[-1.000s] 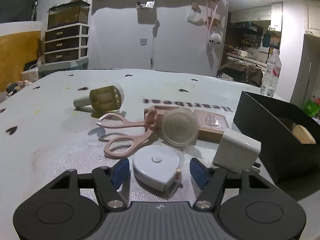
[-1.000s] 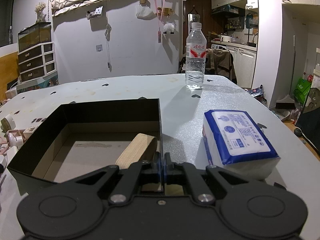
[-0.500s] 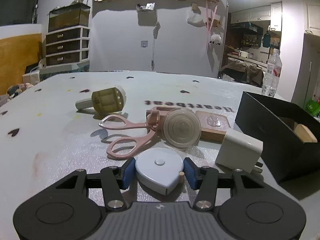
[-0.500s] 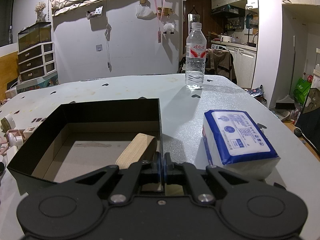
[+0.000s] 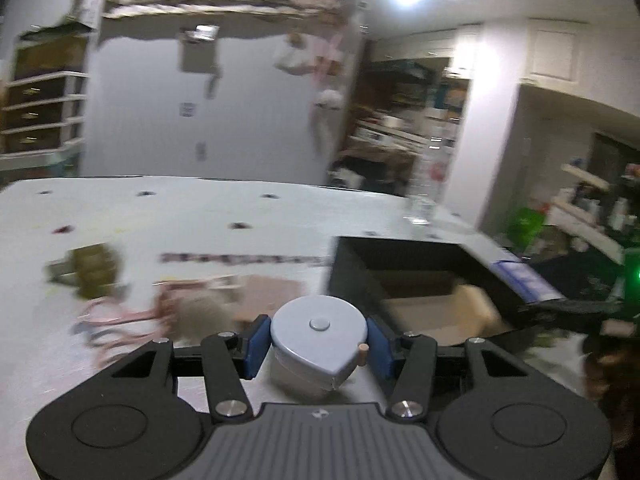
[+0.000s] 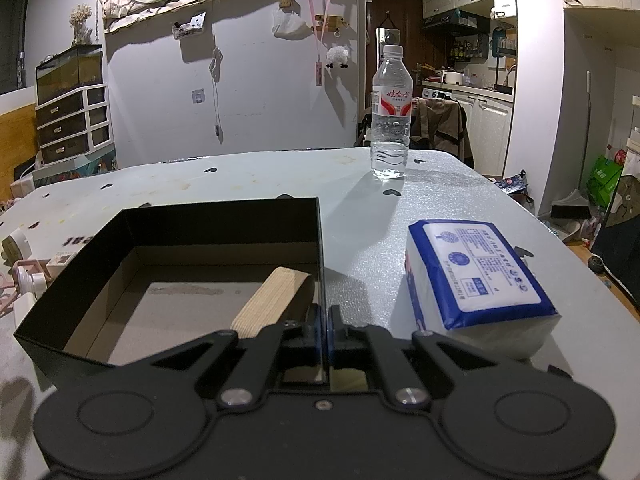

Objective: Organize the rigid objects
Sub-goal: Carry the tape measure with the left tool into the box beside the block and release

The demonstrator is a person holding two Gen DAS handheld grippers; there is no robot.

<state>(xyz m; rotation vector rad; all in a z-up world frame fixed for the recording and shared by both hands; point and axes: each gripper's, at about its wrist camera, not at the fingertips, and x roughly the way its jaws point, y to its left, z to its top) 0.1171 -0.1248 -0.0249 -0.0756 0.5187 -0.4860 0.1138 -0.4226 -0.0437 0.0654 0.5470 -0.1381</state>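
Left wrist view is motion-blurred: far left on the pale table (image 5: 168, 208) I see an olive-brown cylinder object (image 5: 94, 270), then pink scissors (image 5: 116, 316) and a round beige disc (image 5: 200, 314), too smeared to detail. My left gripper (image 5: 318, 340) has its blue pads (image 5: 256, 340) pinching a white teardrop-shaped tape measure (image 5: 316, 332) from both sides, held clear of the table. Right of it sits the black box (image 5: 352, 268), open-topped, with a wooden block (image 5: 476, 304) inside. Right wrist view is sharp: black box (image 6: 224, 220) at left-centre, wooden block (image 6: 272, 300) lying against its right wall. My right gripper (image 6: 323, 320) has its jaws pressed together on that thin right wall of the box, near corner. Just right of the box lies a blue-and-white tissue pack (image 6: 476, 272), apart from it. Water bottle (image 6: 391, 116) stands upright near the far table edge.
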